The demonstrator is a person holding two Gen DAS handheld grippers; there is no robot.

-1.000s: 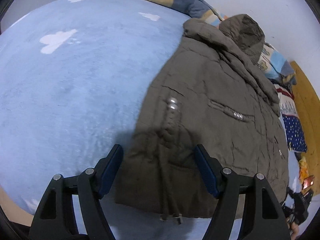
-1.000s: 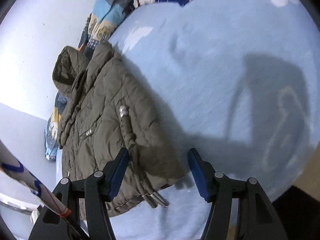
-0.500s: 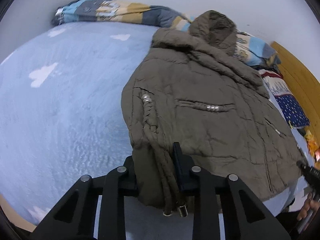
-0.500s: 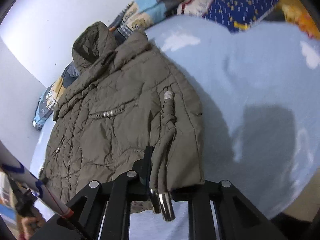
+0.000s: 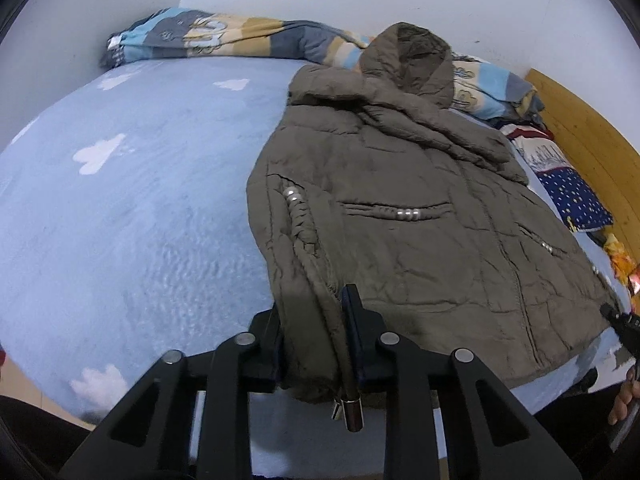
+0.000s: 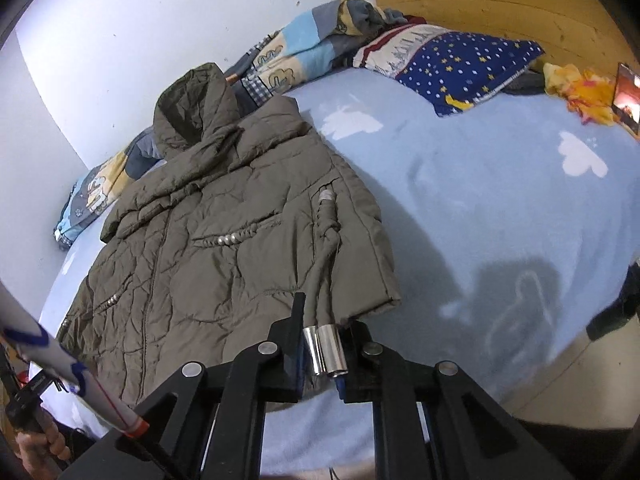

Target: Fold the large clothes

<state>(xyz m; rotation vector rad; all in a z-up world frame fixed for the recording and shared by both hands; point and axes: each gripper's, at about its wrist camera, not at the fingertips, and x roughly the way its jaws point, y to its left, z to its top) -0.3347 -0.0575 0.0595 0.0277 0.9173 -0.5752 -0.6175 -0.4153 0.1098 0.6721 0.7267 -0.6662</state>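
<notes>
An olive-brown hooded puffer jacket (image 5: 400,208) lies flat on the blue bed, hood toward the wall; it also shows in the right wrist view (image 6: 208,232). My left gripper (image 5: 314,332) is shut on the jacket's bottom hem at its left corner, with a braided drawcord and metal tip hanging out below. My right gripper (image 6: 320,344) is shut on the hem at the jacket's right corner, with two metal cord tips (image 6: 326,350) between the jaws.
The blue blanket with white clouds (image 5: 120,208) covers the bed. A striped cartoon quilt (image 5: 224,38) is bunched along the wall. A starry blue pillow (image 6: 460,68) and an orange cloth (image 6: 580,88) lie by the wooden headboard (image 6: 500,4). A hand shows at lower left (image 6: 36,444).
Both grippers went from open above the hem to shut on it. They have since lifted and pulled back a little with the hem held.
</notes>
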